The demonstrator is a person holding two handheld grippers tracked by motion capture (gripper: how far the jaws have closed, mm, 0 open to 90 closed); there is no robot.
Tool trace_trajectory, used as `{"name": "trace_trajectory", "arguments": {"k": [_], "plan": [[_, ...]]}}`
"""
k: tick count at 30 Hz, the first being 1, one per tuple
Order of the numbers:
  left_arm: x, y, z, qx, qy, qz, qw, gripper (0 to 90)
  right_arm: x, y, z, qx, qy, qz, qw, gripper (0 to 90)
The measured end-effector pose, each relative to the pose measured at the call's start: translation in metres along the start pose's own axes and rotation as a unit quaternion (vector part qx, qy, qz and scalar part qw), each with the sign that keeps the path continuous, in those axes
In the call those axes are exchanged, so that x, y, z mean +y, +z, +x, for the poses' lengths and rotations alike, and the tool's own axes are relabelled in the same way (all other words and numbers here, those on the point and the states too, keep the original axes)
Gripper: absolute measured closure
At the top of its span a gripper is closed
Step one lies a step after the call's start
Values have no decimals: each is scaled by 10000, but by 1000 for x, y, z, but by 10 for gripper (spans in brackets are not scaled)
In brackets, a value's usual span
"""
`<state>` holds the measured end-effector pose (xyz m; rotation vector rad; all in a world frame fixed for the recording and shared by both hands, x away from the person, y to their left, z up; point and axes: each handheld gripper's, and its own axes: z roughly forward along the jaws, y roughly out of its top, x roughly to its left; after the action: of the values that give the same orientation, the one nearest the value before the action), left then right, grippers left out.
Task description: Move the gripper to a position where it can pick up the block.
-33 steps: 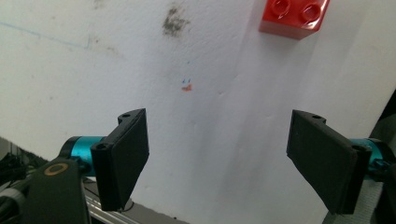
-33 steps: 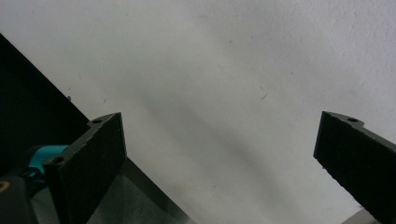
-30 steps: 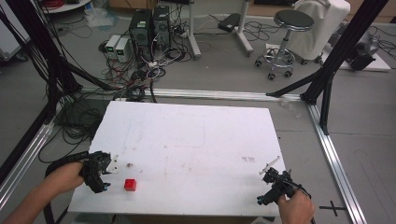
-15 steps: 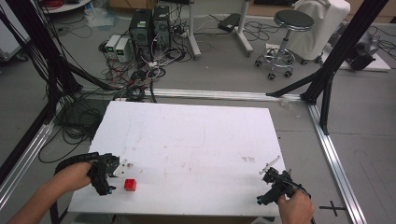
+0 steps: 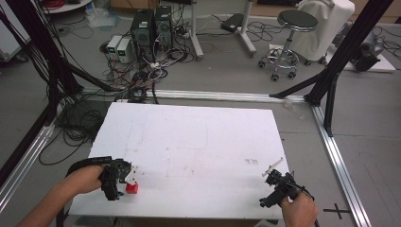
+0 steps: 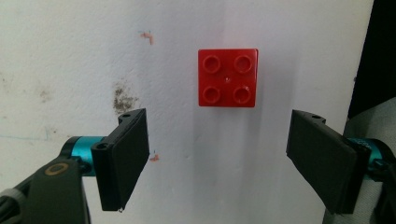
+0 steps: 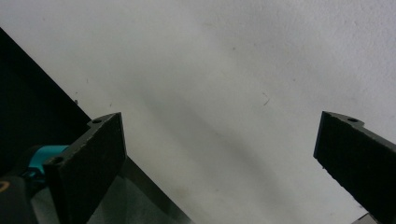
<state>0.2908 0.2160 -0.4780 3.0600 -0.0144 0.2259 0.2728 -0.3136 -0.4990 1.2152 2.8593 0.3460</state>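
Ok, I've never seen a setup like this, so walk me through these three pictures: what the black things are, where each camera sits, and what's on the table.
There is no robot here. A person stands at a white rectangular table and holds a hand-held black two-jaw gripper in each hand. The wide picture comes from a fixed camera above the person's side: the left gripper is at the lower left, the right gripper at the lower right.

The other two pictures come from small cameras riding on the grippers, looking along their jaws. The left gripper view shows its jaws spread wide, with a small red four-stud plastic brick lying on the table ahead of them, not touched. The right gripper view shows its jaws also apart, over bare tabletop near the edge.

Nothing is held. The brick is the only loose thing I can see on the table.
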Motion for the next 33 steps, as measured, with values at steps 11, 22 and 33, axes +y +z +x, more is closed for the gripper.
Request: {"name": "trace_trajectory", "arguments": {"k": [11,22,33], "plan": [[16,13,-1,-167,206,172,9995,215,1,0,0,25,2,-21,10000,16],[27,28,2,-332,333,302,9984,217,0,0,-1,35,-12,-30,10000,15],[26,32,4,-389,279,365,9982,219,1,1,0,32,4,-6,10000,15]]}}
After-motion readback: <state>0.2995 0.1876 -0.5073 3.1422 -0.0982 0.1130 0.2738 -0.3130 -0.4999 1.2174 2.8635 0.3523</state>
